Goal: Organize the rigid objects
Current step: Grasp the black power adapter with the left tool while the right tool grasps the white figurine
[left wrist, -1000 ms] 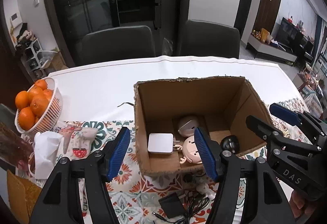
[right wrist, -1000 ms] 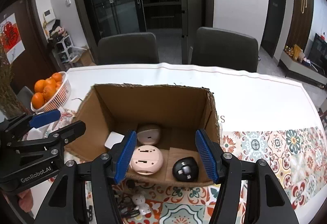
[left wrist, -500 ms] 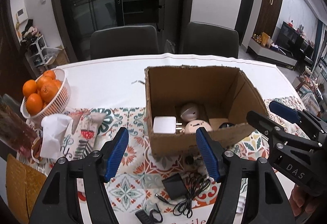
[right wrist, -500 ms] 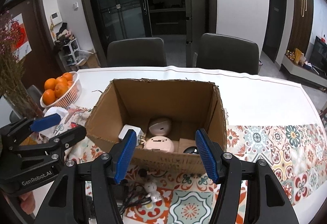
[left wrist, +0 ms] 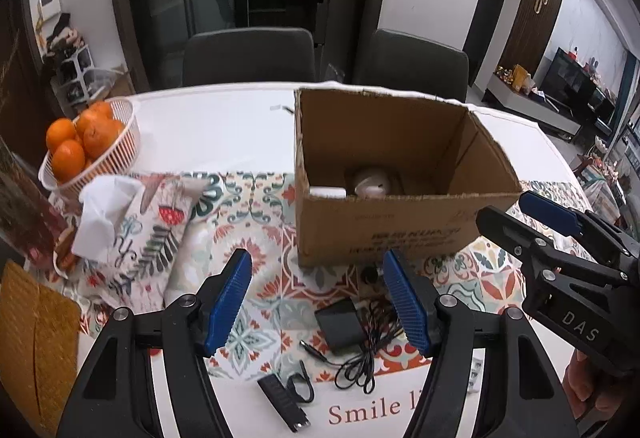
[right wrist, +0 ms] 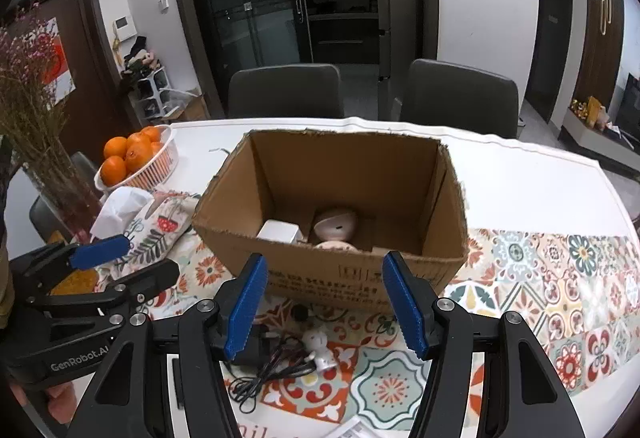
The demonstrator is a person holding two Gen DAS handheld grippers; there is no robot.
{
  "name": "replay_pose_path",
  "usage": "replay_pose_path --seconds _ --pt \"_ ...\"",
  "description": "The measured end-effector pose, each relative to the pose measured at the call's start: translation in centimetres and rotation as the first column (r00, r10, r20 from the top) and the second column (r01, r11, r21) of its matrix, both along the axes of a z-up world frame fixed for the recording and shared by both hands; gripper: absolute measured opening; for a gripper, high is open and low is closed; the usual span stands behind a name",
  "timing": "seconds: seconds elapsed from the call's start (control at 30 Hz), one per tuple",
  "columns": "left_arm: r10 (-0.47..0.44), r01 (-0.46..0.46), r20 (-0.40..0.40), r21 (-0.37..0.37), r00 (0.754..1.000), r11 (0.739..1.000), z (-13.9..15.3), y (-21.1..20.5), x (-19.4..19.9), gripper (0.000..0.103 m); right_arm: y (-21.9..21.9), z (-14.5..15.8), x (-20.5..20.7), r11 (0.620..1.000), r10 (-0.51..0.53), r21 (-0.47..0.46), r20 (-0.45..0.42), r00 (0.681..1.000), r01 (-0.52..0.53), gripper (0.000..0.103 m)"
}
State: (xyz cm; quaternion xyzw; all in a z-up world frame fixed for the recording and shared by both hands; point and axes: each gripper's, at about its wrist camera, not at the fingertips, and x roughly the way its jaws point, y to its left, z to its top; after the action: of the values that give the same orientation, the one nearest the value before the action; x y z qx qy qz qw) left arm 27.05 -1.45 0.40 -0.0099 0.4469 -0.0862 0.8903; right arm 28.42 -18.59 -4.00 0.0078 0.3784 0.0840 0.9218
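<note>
— On the desk (left wrist: 224, 126), where is your cardboard box (right wrist: 360, 278)?
— Beyond both grippers; black charger (left wrist: 340, 322) lies before it. Left gripper (left wrist: 320, 302) and right gripper (right wrist: 322, 304) gape empty.

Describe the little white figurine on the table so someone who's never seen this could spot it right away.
Find the open cardboard box on the patterned tablecloth. On the cloth just in front of its near wall lies a tangle of black cable with a black adapter. The white figurine lies at that tangle's right edge: the only small, white, doll-shaped thing there.
</note>
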Motion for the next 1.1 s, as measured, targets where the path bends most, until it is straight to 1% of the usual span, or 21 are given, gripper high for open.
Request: replay_pose_path --seconds 0.2,0.3,0.4,0.6,0.77,0.97,1.1 --pt "0.003 -0.003 -0.059 -0.001 0.998 1.0 -1.8 0.1 -0.4 0.067 -0.1 -2.0 0.2 0.999 0.018 0.031 -0.057 0.998 -0.016 0.061" --pt "-0.005 0.002 -0.103 -0.025 0.995 1.0 -2.9 0.2 -0.5 0.067 0.0 -3.0 0.4 0.999 0.024 0.04 -0.083 0.996 -0.021 0.061" --pt "-0.003 -0.001 -0.137 -0.024 0.991 1.0 -3.8 0.2 -0.3 0.067 0.0 -3.9 0.7 0.998 0.037 0.054 -0.114 0.993 -0.031 0.061" --pt "0.008 -0.018 -0.229 -0.045 0.973 0.999 -6.1 0.2 0.6 0.067 0.0 -5.9 1.7 0.996 0.051 0.083 -0.184 0.982 -0.036 0.061" --pt "0.016 -0.038 -0.286 -0.071 0.958 0.997 -7.7 0.2 1.1 0.066 -0.1 -7.5 2.7 0.994 0.054 0.102 -0.236 0.97 -0.031 0.061" --pt "0.036 -0.066 -0.32 -0.082 0.947 0.994 -9.2 -0.2 1.4 0.062 -0.2 -9.3 3.5 0.989 0.088 0.143 -0.296 0.951 -0.047 0.06" --pt "0.043 -0.08 -0.343 -0.093 0.938 0.992 -10.3 -0.7 1.5 0.06 -0.6 -10.8 4.0 0.983 0.096 0.179 -0.333 0.938 -0.037 0.059"
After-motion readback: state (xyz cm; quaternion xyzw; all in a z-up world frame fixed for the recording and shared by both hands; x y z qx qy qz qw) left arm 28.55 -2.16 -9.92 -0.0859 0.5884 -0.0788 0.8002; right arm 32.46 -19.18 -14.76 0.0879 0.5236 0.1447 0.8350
